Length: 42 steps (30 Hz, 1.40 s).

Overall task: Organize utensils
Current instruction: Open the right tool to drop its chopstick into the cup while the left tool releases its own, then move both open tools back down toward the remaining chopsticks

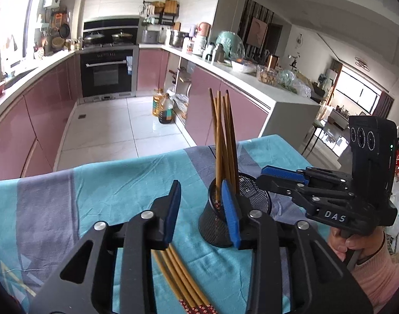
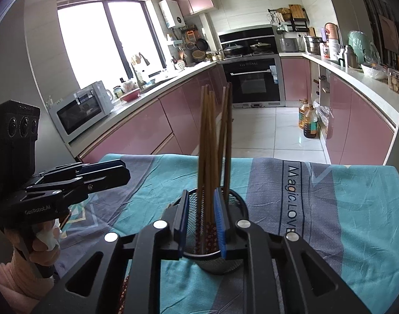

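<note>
A black mesh cup stands on the teal and grey tablecloth. Several brown chopsticks stand upright in it. My right gripper is over the cup's near rim, open, with those chopsticks in the gap and its blue pads apart from them. From the left wrist view it reaches in from the right. My left gripper is open just left of the cup, holding nothing. Several loose chopsticks lie on the cloth beneath it.
The table's far edge drops to a tiled kitchen floor. Two oil bottles stand on the floor by the pink cabinets. A microwave sits on the left counter. A person's hand in a pink sleeve holds the right gripper.
</note>
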Tool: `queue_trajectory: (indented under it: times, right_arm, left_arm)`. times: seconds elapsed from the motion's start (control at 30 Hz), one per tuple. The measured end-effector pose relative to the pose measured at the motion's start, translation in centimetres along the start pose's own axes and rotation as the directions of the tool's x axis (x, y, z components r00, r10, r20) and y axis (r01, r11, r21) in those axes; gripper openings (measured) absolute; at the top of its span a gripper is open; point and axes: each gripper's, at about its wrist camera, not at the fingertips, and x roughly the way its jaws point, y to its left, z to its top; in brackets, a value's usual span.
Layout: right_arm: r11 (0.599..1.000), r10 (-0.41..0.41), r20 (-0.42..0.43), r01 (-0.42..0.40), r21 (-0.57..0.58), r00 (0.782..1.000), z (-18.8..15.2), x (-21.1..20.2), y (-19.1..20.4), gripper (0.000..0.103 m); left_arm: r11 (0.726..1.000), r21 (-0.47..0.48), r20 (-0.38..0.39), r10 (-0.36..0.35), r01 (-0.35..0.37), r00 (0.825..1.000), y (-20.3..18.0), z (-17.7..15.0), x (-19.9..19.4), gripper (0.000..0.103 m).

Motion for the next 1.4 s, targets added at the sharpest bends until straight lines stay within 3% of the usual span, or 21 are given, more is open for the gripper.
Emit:
queue_trajectory:
  times: [0.23,0.43,0.63,0.83,1.07,1.4]
  right_arm:
    - [0.995,0.085,0.044,-0.082,-0.058,0.995,-1.6,-2.7,2.8,0.034]
    - [0.988,0.131,-0.003,-0.131,-0.083,0.991,-4.0,-2.0,4.8,0.042]
    - [0.988,0.133,-0.124,-0.141,-0.062,0.983,-7.1,1.3,5.9,0.043]
    - [0.992,0.108,-0.210,-0.119,-0.040,0.972,-9.5,3.8,6.5,0.043]
    - [0.995,0.086,-0.245,-0.095,-0.024,0.966,-10.4,4.8,6.7,0.040]
    - [0.997,0.058,-0.277,-0.072,-0.041,0.959,-11.3,6.0,7.3,0.034]
  left_arm:
    - [0.998,0.011,0.088,0.054,-0.056,0.995,0.9,-2.6,-4.1,0.061]
    - [0.992,0.006,0.090,0.128,-0.129,0.988,2.0,-5.9,-5.6,0.077]
    - [0.982,0.008,-0.014,0.188,-0.188,0.982,3.2,-9.7,-4.2,0.076]
    - [0.980,-0.008,-0.133,0.194,-0.196,0.972,4.2,-13.1,-2.0,0.072]
    - [0.980,-0.014,-0.193,0.191,-0.197,0.962,4.2,-14.4,0.3,0.070]
    - [0.981,-0.017,-0.222,0.186,-0.195,0.957,4.4,-14.6,1.5,0.068]
